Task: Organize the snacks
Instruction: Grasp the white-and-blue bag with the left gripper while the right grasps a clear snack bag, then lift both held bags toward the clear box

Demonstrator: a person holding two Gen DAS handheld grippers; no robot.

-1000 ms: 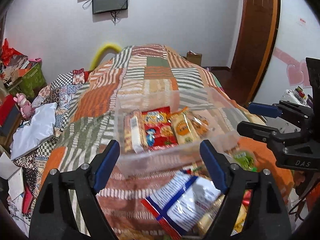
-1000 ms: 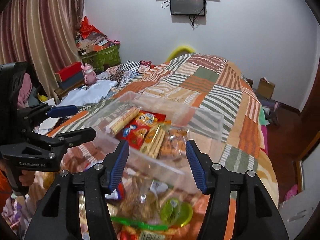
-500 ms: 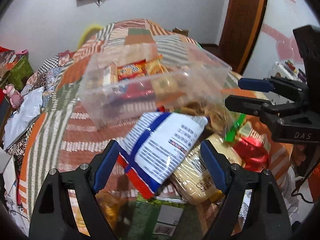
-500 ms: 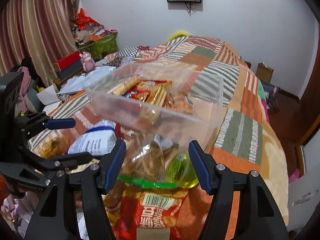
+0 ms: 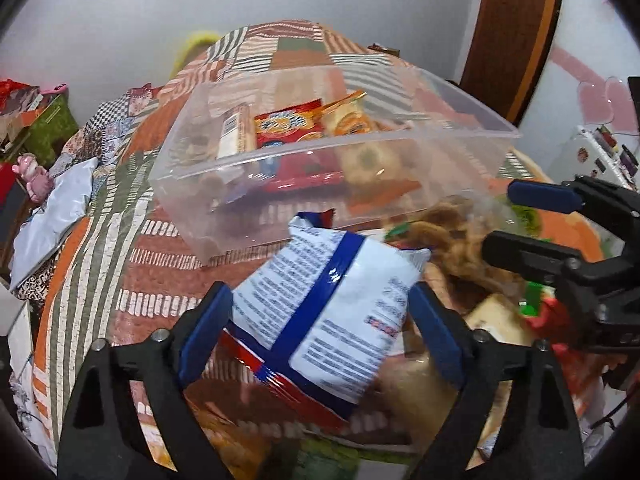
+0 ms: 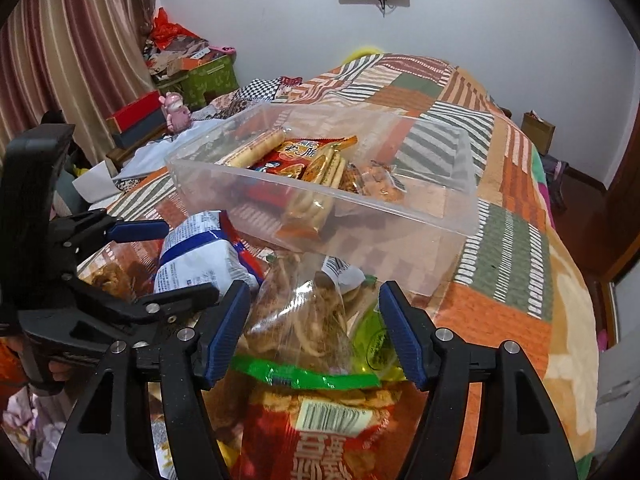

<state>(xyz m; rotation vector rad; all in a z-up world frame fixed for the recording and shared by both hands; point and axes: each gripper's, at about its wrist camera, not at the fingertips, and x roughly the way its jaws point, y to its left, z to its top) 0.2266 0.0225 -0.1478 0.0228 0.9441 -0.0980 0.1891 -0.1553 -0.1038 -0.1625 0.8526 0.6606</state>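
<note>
Now white snack bag (image 5: 332, 312) lies between opening left jaws.

The box (image 5: 320, 168) is clear plastic, smooth and a bit cloudy, so the snacks inside show through. The white and blue snack bag (image 5: 332, 312) is shiny, crinkly plastic. The clear bag of brown snacks (image 6: 304, 320) is thin, see-through plastic with a glossy green strip. The red packet (image 6: 320, 432) below it is shiny too. The bed cover (image 6: 508, 240) is soft cloth with a rough, woven look. The left tool (image 5: 320, 332) and the right tool (image 6: 314, 332) are matt black plastic with blue ribbed pads and small shiny metal screws. The door (image 5: 512, 32) is smooth brown wood.
</note>
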